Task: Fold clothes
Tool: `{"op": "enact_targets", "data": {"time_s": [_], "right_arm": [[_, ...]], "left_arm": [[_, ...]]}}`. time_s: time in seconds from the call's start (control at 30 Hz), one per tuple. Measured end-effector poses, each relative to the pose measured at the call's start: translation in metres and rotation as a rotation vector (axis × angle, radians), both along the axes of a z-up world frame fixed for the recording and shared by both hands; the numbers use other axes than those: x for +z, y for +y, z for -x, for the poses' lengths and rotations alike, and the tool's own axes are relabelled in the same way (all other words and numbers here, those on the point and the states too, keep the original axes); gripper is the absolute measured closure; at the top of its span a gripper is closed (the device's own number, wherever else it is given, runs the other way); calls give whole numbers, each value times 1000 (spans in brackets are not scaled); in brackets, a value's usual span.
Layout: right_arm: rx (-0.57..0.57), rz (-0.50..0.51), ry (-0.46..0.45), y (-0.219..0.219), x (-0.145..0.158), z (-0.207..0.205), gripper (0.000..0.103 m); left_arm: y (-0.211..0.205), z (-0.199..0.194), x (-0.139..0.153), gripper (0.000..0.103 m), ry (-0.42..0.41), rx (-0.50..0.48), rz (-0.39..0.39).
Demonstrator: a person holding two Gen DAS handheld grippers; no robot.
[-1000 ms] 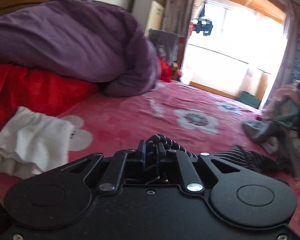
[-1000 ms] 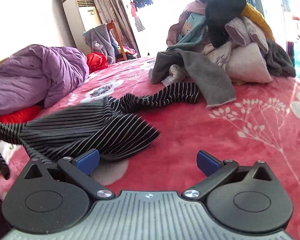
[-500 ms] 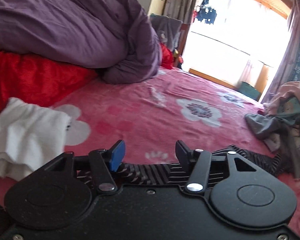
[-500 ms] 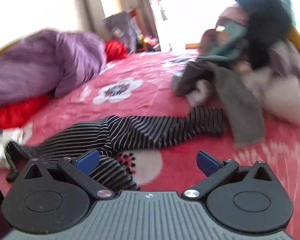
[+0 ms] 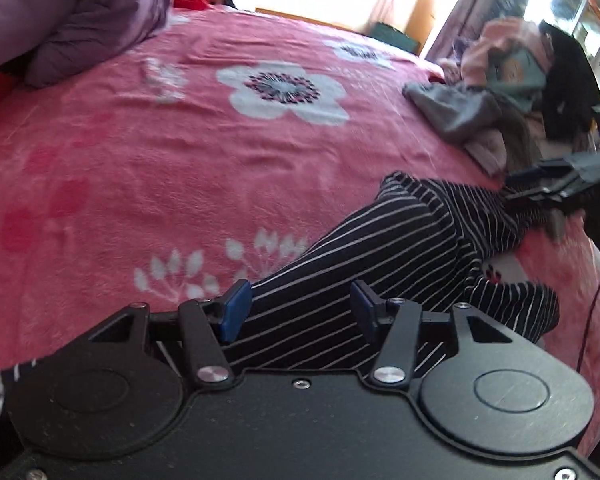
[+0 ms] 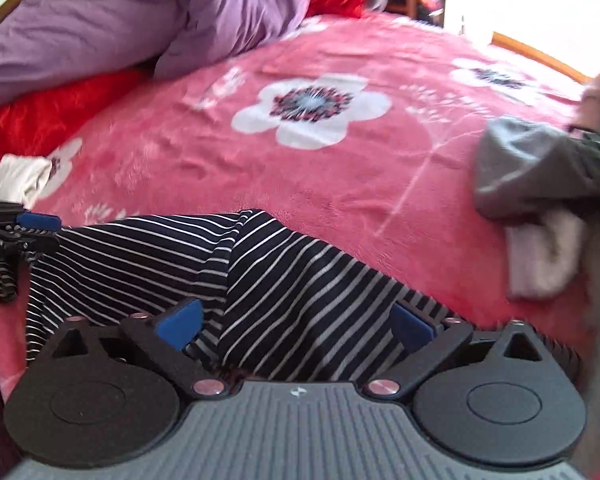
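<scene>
The left gripper (image 5: 298, 308) stands half open over one end of the striped garment (image 5: 400, 248), pads clear of the cloth. The right gripper (image 6: 296, 322) is wide, its jaws closing, with striped fabric between the pads but not pinched. The garment lies spread along the near edge of the pink floral blanket (image 6: 340, 168). Beyond, a clothes pile (image 5: 512, 92) sits to the right; a purple duvet (image 6: 140, 28) lies far left.

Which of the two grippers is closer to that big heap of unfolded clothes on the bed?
The right gripper. The clothes heap lies just beyond it on its right side. The left gripper sits at the far end of the striped garment, with the heap well beyond.
</scene>
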State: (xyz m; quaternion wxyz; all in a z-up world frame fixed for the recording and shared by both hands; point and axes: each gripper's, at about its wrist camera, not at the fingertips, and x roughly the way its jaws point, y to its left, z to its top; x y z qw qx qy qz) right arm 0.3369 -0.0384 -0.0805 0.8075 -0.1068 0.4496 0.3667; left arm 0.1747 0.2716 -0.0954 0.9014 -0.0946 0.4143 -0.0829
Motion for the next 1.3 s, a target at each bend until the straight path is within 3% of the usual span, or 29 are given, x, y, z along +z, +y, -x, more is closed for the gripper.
{"op": "enact_targets", "data": {"time_s": [0.23, 0.27, 0.33, 0.4, 0.47, 0.6, 0.77, 0.87, 0.93, 1.0, 1.13, 1.23, 1.3], "right_arm": [[113, 95, 58, 41, -46, -33, 35], [118, 113, 61, 45, -51, -34, 46], [129, 143, 31, 49, -56, -29, 54], [130, 142, 2, 47, -54, -20, 85], [118, 142, -31, 39, -51, -6, 96], [68, 93, -88, 6, -43, 31, 98], [-90, -24, -168, -78, -1, 98, 99], [-169, -43, -218, -136, 30, 145, 99], [-200, -5, -244, -169, 38, 176, 99], [-196, 88, -235, -193, 30, 203, 98], [-146, 300, -151, -221, -12, 245, 93], [-107, 324, -92, -232, -29, 267, 83], [-98, 289, -92, -238, -25, 275, 73]], "left_arm": [[0, -14, -11, 52, 30, -72, -6], [0, -15, -12, 56, 33, -74, -3], [-3, -15, -16, 69, 39, -69, -16], [-9, -13, -18, 89, 38, -73, -40], [-19, -8, -17, 96, 21, -86, -73], [-38, 10, -1, 98, -47, -90, -81], [-77, 42, 36, 98, -156, -164, -80], [-119, 65, 45, 98, -190, -265, -73], [-148, 80, 50, 98, -212, -333, -69], [-183, 100, 37, 98, -179, -432, -90], [-234, 130, -11, 97, -13, -588, -138], [-248, 147, -30, 94, 76, -668, -144], [-246, 150, -25, 90, 83, -677, -134]]}}
